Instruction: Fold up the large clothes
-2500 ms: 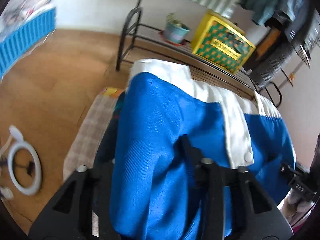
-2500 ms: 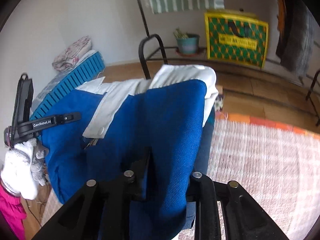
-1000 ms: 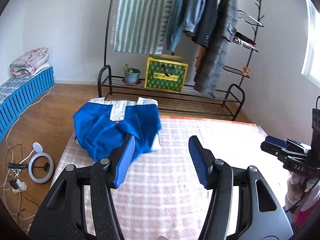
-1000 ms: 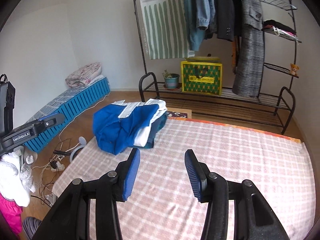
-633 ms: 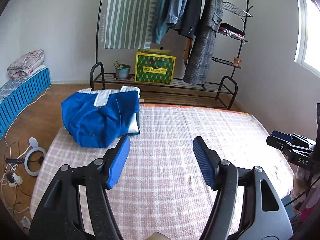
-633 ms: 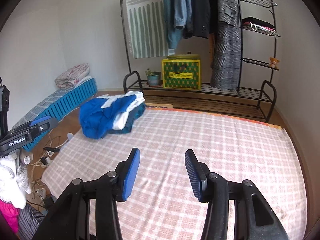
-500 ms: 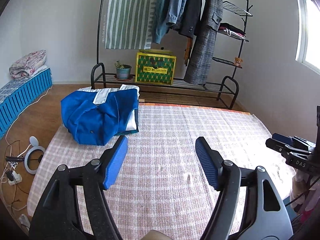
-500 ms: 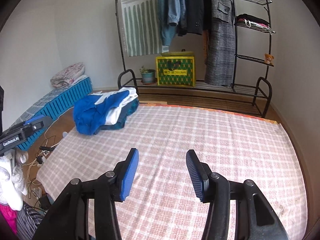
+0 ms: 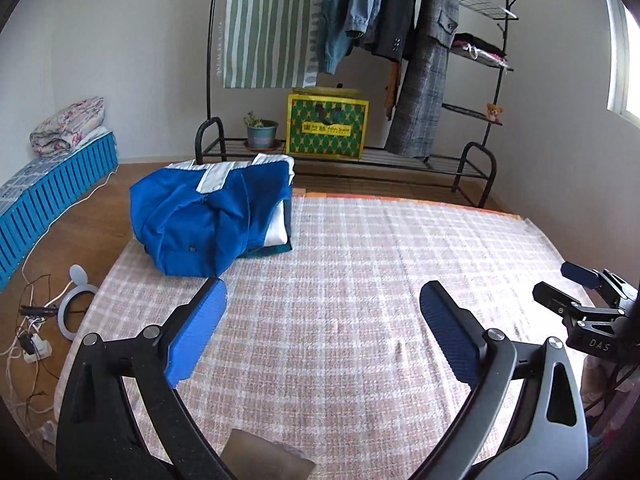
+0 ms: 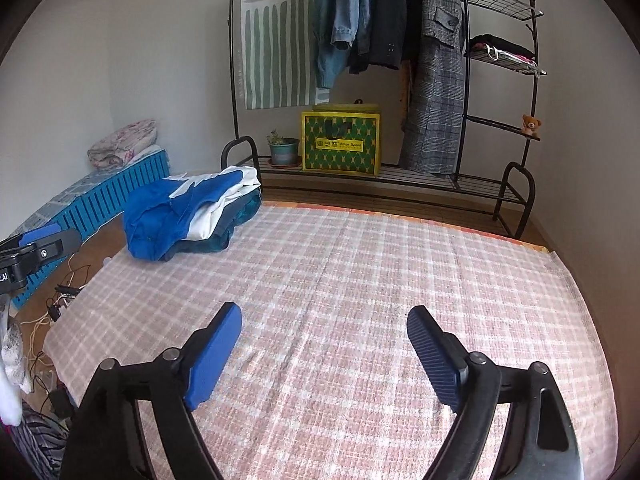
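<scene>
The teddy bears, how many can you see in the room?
1. A small teddy bear sits on a side shelf of the clothes rack, at its right end. Others may be hidden behind the hanging coats.

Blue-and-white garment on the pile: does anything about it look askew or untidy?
Yes. The blue-and-white garment sits rumpled on the folded pile at the far left corner of the checked cloth, bulging past the pile's near-left edge instead of lying flat.

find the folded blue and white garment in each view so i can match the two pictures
Left wrist view: the folded blue and white garment lies upper left of centre, at the far left corner of the pink checked cloth.
Right wrist view: the garment sits at the left, on that same far corner.
Shared landmark: the yellow and green patterned box on the black rack behind.
</scene>
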The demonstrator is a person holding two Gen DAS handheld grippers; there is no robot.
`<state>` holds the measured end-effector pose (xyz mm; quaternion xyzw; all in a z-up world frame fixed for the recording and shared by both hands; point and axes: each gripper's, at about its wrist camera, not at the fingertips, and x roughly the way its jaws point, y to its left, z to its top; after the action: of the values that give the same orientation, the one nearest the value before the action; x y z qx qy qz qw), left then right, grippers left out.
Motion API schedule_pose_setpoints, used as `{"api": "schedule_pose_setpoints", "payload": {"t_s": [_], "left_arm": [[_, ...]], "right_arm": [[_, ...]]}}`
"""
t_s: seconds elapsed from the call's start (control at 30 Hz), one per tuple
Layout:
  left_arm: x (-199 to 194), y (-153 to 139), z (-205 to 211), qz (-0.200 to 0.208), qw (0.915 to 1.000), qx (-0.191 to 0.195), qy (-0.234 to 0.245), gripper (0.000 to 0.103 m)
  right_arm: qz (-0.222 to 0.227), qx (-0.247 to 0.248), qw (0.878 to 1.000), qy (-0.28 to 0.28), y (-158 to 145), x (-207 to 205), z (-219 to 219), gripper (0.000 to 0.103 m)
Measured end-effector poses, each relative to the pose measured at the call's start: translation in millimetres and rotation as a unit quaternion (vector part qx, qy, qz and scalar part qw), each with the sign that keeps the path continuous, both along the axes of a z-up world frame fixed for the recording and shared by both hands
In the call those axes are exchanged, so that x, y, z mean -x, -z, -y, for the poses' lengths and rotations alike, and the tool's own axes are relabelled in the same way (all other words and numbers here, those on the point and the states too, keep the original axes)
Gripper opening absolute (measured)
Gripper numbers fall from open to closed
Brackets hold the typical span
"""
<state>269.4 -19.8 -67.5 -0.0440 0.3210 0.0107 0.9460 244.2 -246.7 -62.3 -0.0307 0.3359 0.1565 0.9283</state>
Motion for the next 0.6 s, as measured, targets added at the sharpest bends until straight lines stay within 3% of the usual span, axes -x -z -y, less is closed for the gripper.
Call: {"api": "schedule_pose_setpoints", "payload": {"t_s": [0.27,0.6], "left_arm": [[-8,15,-6,-0.012,0.9997,-0.015,-0.016,0.103],[-7,19,4,-0.015,0.9988,-0.045,-0.013,0.103]], "right_arm": [[0.005,0.002,1.000,0.015,12,-7,1,0.103],[0.000,0.001,1.000,0.025,18,-9,0,0.103]]}}
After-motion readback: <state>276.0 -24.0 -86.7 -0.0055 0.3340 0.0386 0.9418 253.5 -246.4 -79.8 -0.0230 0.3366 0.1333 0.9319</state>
